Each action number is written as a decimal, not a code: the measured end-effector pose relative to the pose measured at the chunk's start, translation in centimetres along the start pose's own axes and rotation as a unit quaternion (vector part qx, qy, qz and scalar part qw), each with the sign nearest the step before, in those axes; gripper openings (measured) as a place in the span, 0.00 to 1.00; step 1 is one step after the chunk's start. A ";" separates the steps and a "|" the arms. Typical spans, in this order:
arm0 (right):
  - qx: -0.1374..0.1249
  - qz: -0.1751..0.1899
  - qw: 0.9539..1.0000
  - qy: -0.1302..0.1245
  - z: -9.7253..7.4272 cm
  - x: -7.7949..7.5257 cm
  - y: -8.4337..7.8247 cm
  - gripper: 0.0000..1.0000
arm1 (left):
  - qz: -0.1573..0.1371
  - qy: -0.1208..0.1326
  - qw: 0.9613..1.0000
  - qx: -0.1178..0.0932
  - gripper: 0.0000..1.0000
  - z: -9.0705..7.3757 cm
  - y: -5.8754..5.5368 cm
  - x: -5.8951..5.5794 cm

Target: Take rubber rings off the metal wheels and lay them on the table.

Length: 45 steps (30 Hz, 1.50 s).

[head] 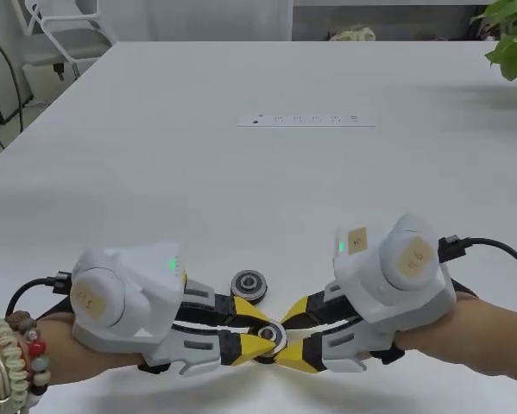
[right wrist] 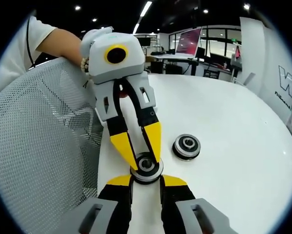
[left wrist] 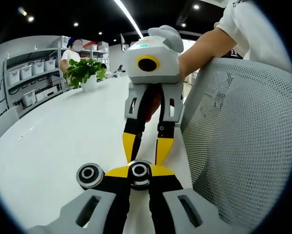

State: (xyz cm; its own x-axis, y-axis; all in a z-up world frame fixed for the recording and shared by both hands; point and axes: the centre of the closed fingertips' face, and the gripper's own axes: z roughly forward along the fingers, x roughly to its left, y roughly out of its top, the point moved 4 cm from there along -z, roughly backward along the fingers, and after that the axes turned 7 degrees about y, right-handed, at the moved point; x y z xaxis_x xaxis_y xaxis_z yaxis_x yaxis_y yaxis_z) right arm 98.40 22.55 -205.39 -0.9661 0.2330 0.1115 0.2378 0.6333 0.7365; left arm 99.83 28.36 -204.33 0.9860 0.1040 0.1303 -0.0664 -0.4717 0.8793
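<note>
We grip one metal wheel (head: 269, 335) at lower centre of the head view, left tongs (left wrist: 139, 171) and right tongs (right wrist: 146, 179) both clamped on it from opposite sides, second wheel (head: 249, 285) just above on the bench (head: 241, 190)

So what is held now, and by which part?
One wheel, pinched at its rim by the left gripper and the right gripper, from opposite sides.

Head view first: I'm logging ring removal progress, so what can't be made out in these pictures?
- Head view: the yellow tips of the left tongs and right tongs cover the rim of the clamped metal wheel, so its black rubber ring's seating is unclear.
- Both gripper views: that wheel's underside faces the white table, unseen.
- Head view: markings on the flat white strip are too small.
</note>
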 end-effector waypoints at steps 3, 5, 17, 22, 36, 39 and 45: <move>0.001 0.001 1.000 0.001 0.0 0.0 0.0 0.18 | 0.001 -0.001 1.000 0.000 0.08 0.0 0.0 0.0; 0.003 0.004 1.000 0.003 -0.1 0.0 -0.1 0.17 | 0.001 -0.001 1.000 0.000 0.08 0.0 0.0 -0.1; 0.025 -0.004 1.000 -0.003 -0.1 0.0 -0.5 0.02 | -0.003 0.002 1.000 -0.002 0.08 -0.3 -0.1 0.0; 0.012 0.014 1.000 0.005 0.0 0.3 -0.2 0.17 | -0.004 0.002 1.000 -0.002 0.08 -0.3 -0.1 0.0; -0.010 0.027 1.000 -0.009 0.5 -0.2 0.4 0.22 | -0.003 0.001 1.000 -0.004 0.08 -0.3 -0.1 0.0; -0.007 0.027 1.000 -0.005 0.4 -0.2 0.2 0.20 | -0.004 0.000 1.000 -0.004 0.08 -0.3 -0.2 0.1; -0.005 0.035 0.999 0.002 0.1 -0.1 -0.1 0.15 | -0.005 0.001 1.000 -0.004 0.08 -0.3 -0.2 0.1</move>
State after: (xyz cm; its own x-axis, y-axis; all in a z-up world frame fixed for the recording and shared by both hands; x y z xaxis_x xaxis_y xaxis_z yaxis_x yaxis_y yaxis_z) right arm 98.51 22.49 -205.52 -0.9474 0.2738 0.1656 0.3039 0.6078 0.7336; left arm 99.89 28.67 -204.34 0.9864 0.1106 0.1214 -0.0570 -0.4629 0.8846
